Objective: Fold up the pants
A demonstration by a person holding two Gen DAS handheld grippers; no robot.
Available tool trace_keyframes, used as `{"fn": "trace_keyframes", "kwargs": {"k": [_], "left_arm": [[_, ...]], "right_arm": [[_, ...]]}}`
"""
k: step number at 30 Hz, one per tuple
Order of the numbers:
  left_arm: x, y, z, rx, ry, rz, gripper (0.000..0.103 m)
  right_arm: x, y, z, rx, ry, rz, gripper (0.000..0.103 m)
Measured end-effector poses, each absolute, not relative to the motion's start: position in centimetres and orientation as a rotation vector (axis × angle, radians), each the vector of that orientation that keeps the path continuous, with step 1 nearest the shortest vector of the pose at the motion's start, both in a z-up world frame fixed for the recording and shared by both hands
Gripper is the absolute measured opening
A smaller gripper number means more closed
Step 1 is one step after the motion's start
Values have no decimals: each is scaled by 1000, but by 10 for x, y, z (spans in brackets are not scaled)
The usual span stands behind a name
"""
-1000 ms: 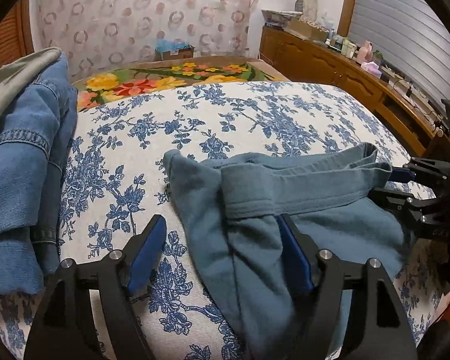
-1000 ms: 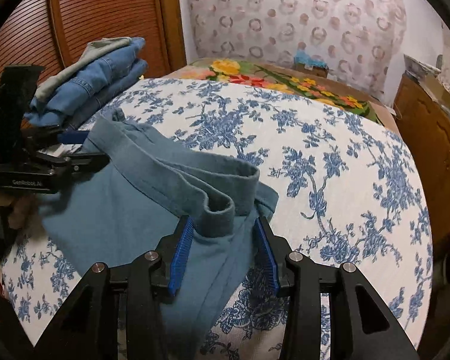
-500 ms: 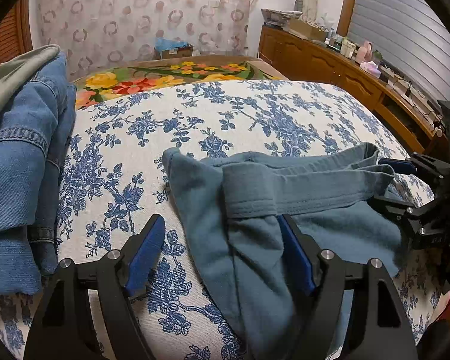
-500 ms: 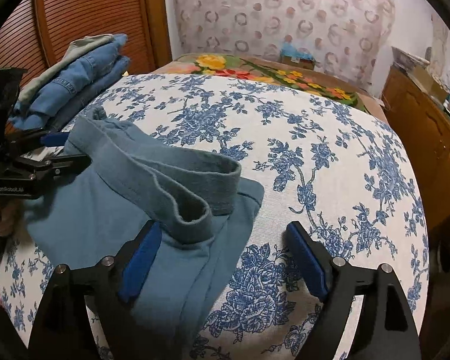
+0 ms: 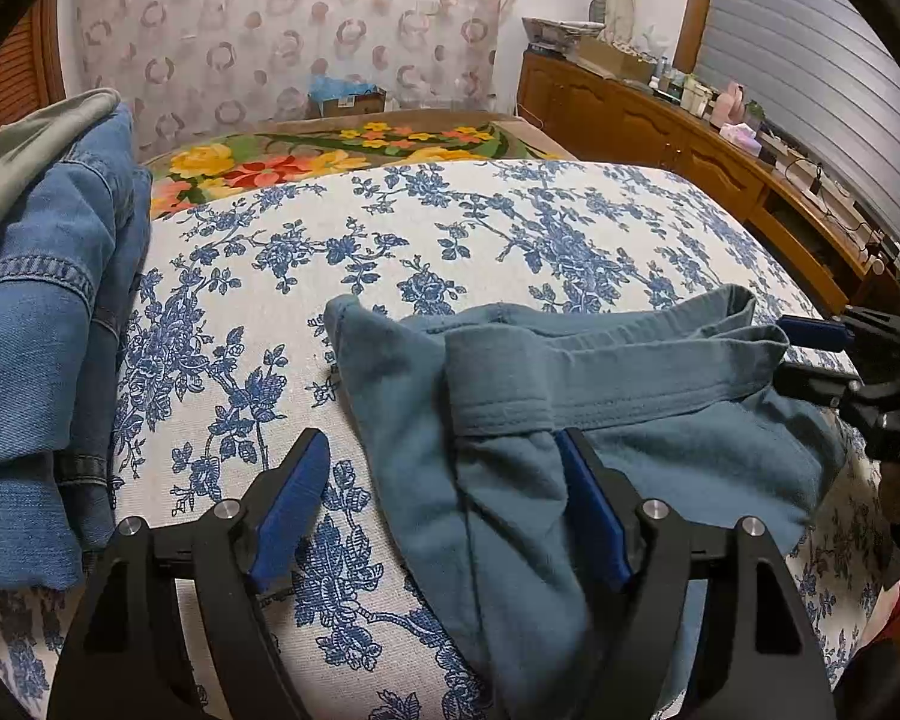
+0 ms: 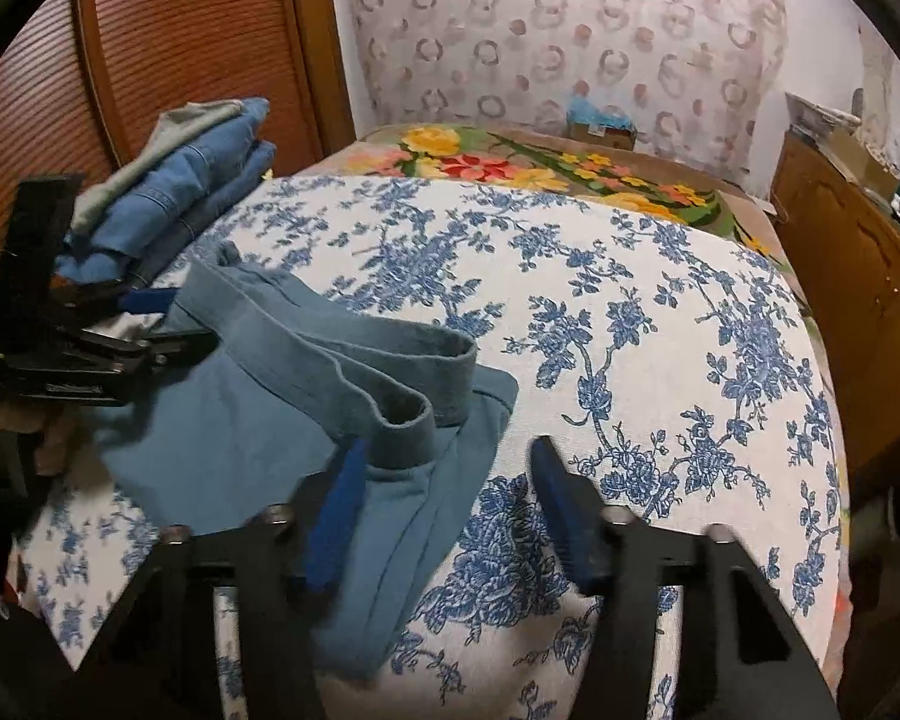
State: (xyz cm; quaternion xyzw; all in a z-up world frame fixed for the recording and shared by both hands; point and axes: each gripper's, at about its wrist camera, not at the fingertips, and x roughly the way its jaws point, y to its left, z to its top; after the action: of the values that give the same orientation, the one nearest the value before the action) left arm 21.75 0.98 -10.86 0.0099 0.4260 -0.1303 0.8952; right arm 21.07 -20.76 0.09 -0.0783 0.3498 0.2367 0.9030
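Both wrist cameras low, angled down, close — sharing teal pants (image 5: 570, 396) on bed (image 6: 630, 300).

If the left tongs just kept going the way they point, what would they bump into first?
Probably the teal pants lying on the flowered bedspread: their edge already sits between the open left tongs. Depth is unclear.

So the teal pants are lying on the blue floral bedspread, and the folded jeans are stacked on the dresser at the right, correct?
Not quite. The teal pants do lie on the blue floral bedspread, but the folded jeans are stacked on the bed at its left edge, beside the wooden louvered door, not on the dresser. The right wrist view shows it.
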Motion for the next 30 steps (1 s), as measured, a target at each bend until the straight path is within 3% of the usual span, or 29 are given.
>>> {"fn": "trace_keyframes", "kwargs": {"k": [6, 10, 27, 30], "left_arm": [[218, 10, -109, 20, 883, -270, 78], [218, 10, -109, 20, 883, -270, 78], [208, 14, -93, -30, 817, -292, 78], [207, 18, -86, -57, 805, -306, 71]], "right_arm": [[212, -200, 2, -186, 723, 550, 19], [214, -200, 9, -191, 684, 552, 8], [246, -196, 6, -156, 696, 509, 6], [243, -200, 11, -128, 693, 513, 11]]}}
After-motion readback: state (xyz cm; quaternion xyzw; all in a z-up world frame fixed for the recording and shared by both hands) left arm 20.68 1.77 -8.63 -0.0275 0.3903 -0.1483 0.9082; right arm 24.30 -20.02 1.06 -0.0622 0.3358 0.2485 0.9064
